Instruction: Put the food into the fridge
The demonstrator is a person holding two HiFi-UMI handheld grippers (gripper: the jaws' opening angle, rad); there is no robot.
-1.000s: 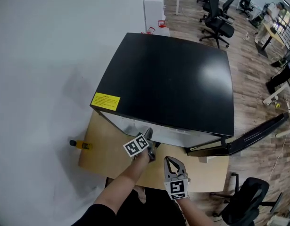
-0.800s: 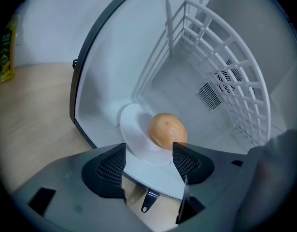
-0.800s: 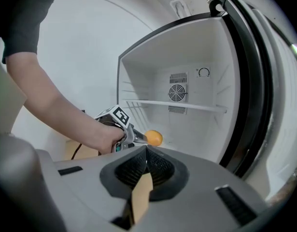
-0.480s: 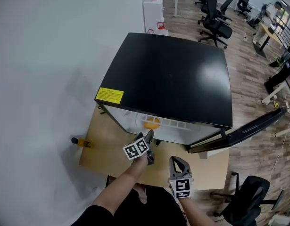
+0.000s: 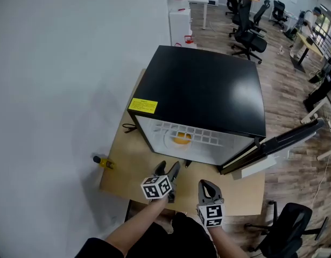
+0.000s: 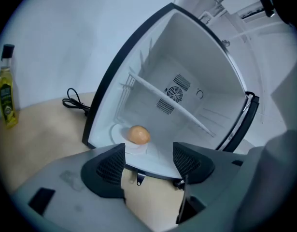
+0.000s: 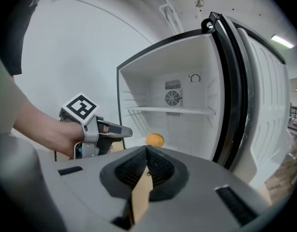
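One orange food (image 5: 181,138) | inside fridge (image 5: 208,90) | ahead of left gripper (image 5: 169,169), untouched

Pale wooden table (image 5: 127,168) against a white wall (image 5: 57,63).
Carries a black fridge (image 5: 208,93) with its door (image 5: 286,138) swung open, a yellow bottle (image 5: 104,162) upright near the wall-side edge, well apart from the fridge, and a coiled black cable (image 5: 128,127) just beside the fridge's left side. Inside, on the fridge floor, holds a white dish (image 6: 134,148) bearing round orange food (image 5: 181,138).
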